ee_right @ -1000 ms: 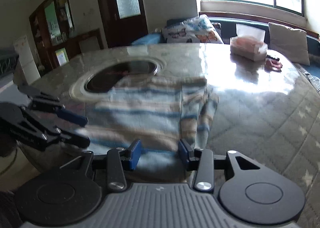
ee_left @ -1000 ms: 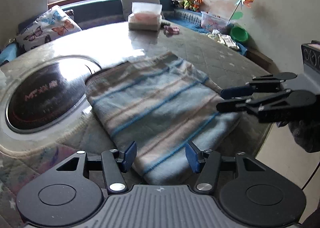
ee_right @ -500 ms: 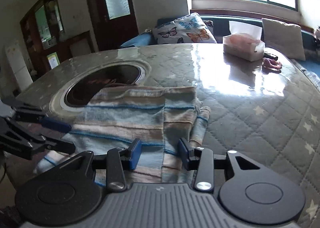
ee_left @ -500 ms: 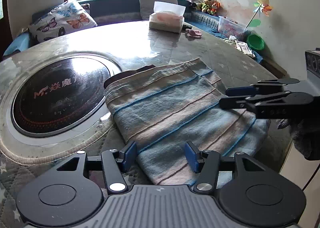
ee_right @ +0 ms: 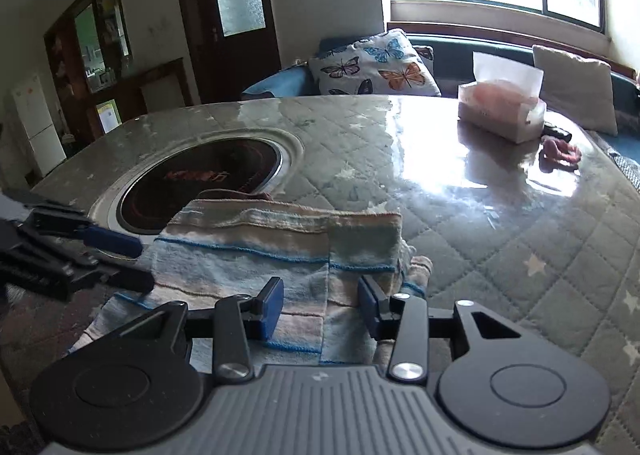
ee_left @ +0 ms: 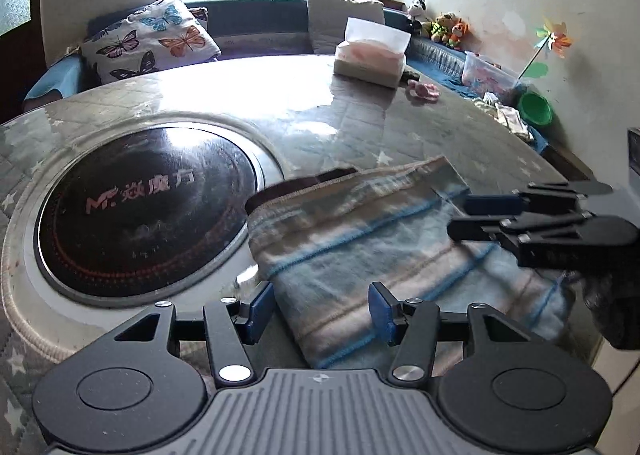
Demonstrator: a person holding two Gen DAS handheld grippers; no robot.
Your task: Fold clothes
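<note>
A folded striped garment [ee_left: 372, 247], blue and beige, lies on the round table near its front edge, beside the dark round cooktop [ee_left: 144, 207]. It also shows in the right wrist view [ee_right: 280, 255]. My left gripper [ee_left: 320, 311] is open and empty, its jaws standing over the garment's near edge. My right gripper [ee_right: 320, 307] is open and empty over the garment's other side. The right gripper also shows in the left wrist view [ee_left: 464, 217], above the garment's right part. The left gripper shows in the right wrist view [ee_right: 132, 259], at the garment's left edge.
A tissue box [ee_left: 372, 55] and a small pink item [ee_left: 424, 89] sit at the table's far side. A quilted cover under glass [ee_right: 500, 235] tops the table. A bench with a butterfly cushion [ee_left: 152, 43] runs behind. The table edge drops off at the right [ee_left: 612, 347].
Both grippers have drawn back and risen from the garment, which now lies farther ahead in both views. The garment lies folded as before. Both jaws stay open.
</note>
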